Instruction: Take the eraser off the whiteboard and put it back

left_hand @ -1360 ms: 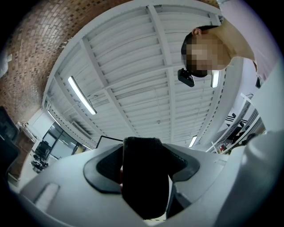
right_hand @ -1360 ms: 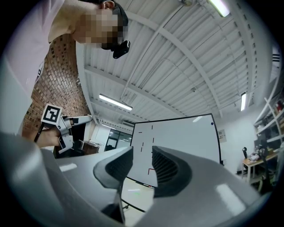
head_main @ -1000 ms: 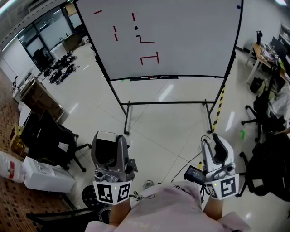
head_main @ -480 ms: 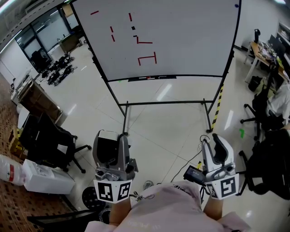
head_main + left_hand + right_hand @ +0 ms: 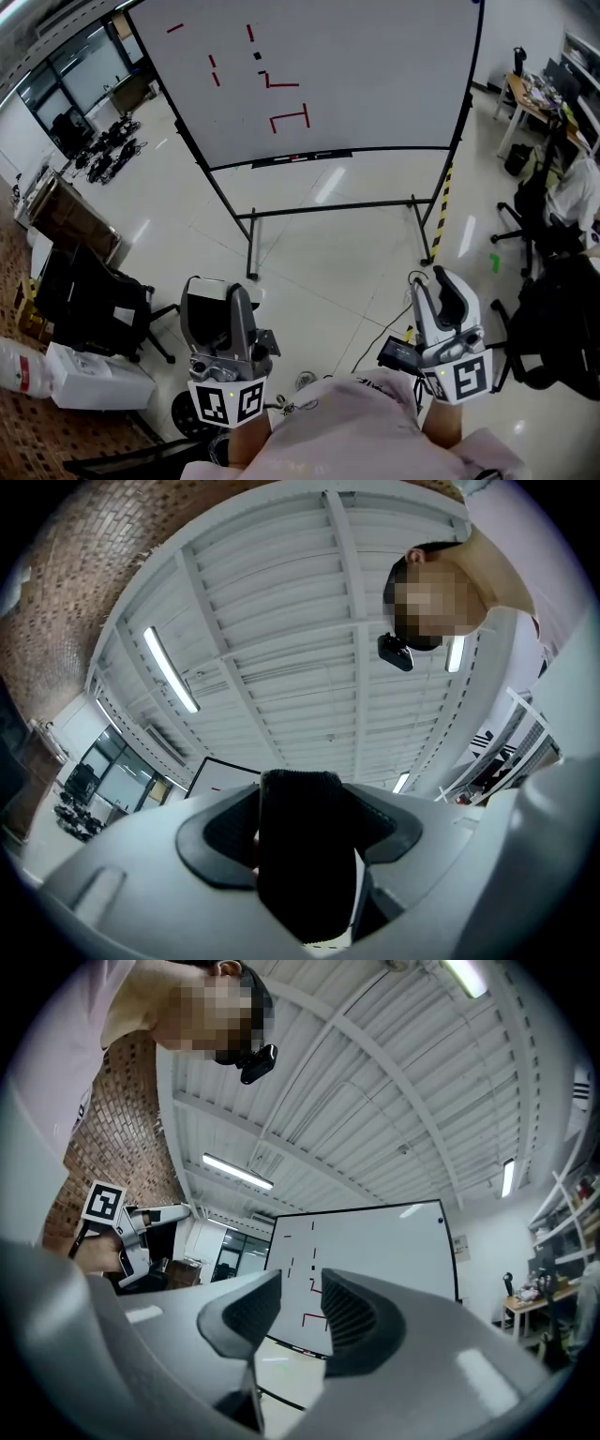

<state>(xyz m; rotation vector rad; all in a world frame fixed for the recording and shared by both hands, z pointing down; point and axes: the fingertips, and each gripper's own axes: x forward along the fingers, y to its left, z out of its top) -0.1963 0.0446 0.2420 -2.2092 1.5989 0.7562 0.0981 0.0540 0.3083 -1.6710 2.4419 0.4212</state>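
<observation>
Left gripper (image 5: 223, 298) clenched on the eraser (image 5: 305, 855), by its look a black felt-textured block, upright between the two pads and white-backed in the head view. Right gripper (image 5: 300, 1283) released, pads a little apart, the far whiteboard (image 5: 375, 75) showing through the gap. Both grippers low and near, one left and one right of a pale pink shirt (image 5: 347, 431). Between them, on the glossy white floor (image 5: 309, 262), a thin black cable (image 5: 375, 339). Black office chairs at near left (image 5: 94, 300) and near right (image 5: 553, 328). Far ahead, well apart from both grippers, the whiteboard on a black-framed stand, with red marks (image 5: 289, 120) and a small black square (image 5: 258, 55) on its left half, and a tray (image 5: 291, 157) along the bottom edge.
</observation>
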